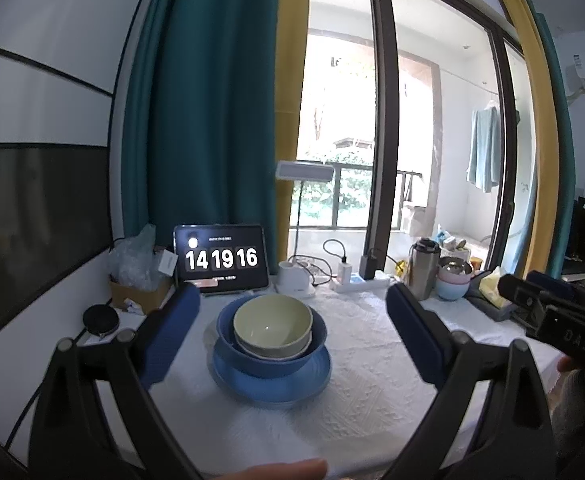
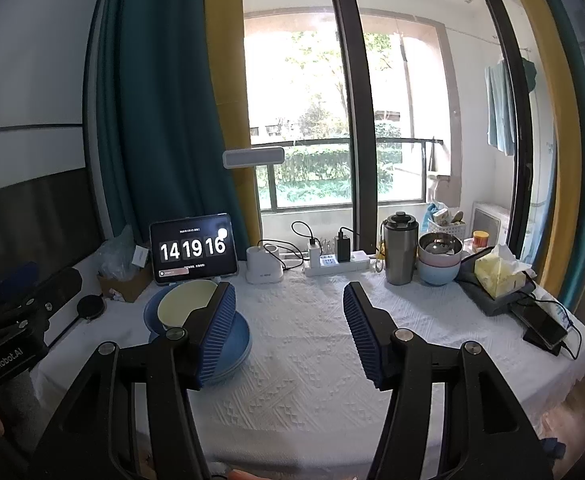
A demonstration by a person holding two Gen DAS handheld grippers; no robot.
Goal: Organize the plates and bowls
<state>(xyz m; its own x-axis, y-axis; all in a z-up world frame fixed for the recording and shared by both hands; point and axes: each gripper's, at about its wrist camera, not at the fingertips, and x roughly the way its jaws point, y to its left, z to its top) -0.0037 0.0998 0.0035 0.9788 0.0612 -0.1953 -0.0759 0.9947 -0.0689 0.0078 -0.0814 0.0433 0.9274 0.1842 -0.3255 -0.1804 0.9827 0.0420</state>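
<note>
Bowls sit nested on the white tablecloth point(image 1: 372, 380): a pale green bowl point(image 1: 272, 330) inside a dark blue bowl point(image 1: 270, 346), both resting on a blue plate point(image 1: 272, 384); this stack lies between the two blue pads of the left gripper point(image 1: 292, 320), whose jaws are spread wide on either side of it without touching; in the right wrist view the same stack sits left of the right gripper point(image 2: 290, 316), partly hidden behind its left pad, outside the gap; the right gripper's jaws are also spread, with only bare cloth between them; far right on the table a second stack of bowls point(image 2: 439, 260), steel on pink on light blue, stands just beside a steel tumbler point(image 2: 399, 254); a tablet point(image 2: 193, 250) showing a clock stands at the far left, behind the plate.
</note>
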